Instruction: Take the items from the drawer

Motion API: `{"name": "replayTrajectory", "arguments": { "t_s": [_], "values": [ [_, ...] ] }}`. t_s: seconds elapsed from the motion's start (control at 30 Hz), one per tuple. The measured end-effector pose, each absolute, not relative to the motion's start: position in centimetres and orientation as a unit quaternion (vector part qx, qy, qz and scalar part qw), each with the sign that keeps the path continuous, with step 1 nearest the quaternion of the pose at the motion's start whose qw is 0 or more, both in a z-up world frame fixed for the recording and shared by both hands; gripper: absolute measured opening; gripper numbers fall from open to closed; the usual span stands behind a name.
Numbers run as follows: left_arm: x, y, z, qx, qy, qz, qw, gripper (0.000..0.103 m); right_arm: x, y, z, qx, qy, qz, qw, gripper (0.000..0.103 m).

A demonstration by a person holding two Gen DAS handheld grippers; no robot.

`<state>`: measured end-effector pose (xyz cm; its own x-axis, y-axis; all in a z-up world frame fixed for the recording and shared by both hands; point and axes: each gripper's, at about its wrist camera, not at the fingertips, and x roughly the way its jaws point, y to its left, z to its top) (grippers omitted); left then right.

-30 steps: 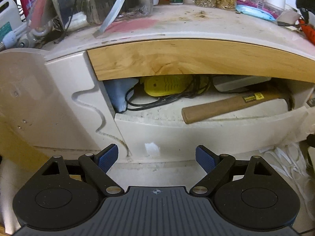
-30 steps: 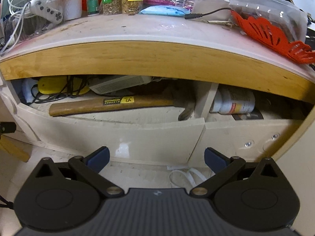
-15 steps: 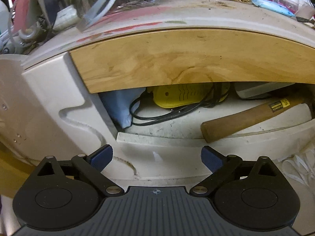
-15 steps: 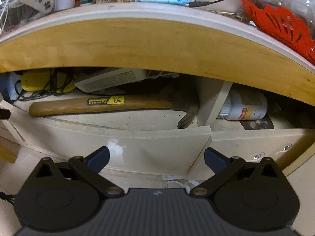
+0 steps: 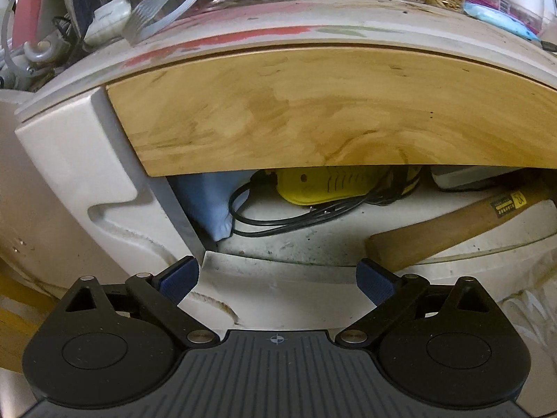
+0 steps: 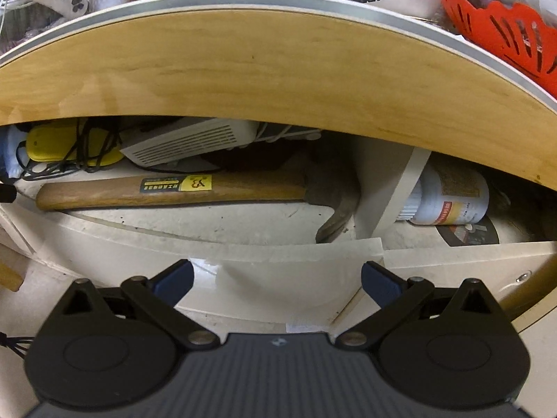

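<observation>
Drawer [image 5: 278, 278]: pulled part-way out under a wooden front panel [image 5: 313, 111]; its white front edge lies just ahead of both grippers.
Left gripper [image 5: 277, 280]: jaws have just been opening and stand wide apart, nothing between them.
Blue pouch [image 5: 209, 205]: ahead-left of the left gripper, at the drawer's left wall.
Yellow device [image 5: 330, 183]: straight ahead, further back, black cord [image 5: 296, 221] looped in front.
Hammer [image 6: 174, 190]: wooden handle lies crosswise ahead of the right gripper, head to the right.
White box [image 6: 188, 144]: behind the hammer, possibly a router.
Right gripper [image 6: 276, 282]: jaws wide apart, empty.
White bottle [image 6: 449, 198]: ahead-right, in the next compartment, on its side.
</observation>
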<state>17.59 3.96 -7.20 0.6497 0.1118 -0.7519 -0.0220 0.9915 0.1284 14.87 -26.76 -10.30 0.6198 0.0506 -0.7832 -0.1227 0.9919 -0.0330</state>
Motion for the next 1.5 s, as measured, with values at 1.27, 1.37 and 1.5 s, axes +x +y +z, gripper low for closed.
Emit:
{"name": "replayTrajectory", "arguments": {
  "t_s": [1.27,1.37,1.5],
  "values": [
    [15.5,0.6,-8.0,0.368,0.376,-0.083,0.846,0.100,12.8,-23.1,-10.2,-0.339,0.408,0.189,0.826,0.103],
    [14.9,0.0,-8.4,0.418,0.361,-0.102,0.827,0.100,12.5,-23.0,-10.3,-0.364,0.399,0.199,0.818,0.103],
    [14.1,-0.7,-9.3,0.488,0.341,-0.126,0.793,0.100,12.2,-23.1,-10.1,-0.404,0.383,0.213,0.803,0.103]
  ]
}}
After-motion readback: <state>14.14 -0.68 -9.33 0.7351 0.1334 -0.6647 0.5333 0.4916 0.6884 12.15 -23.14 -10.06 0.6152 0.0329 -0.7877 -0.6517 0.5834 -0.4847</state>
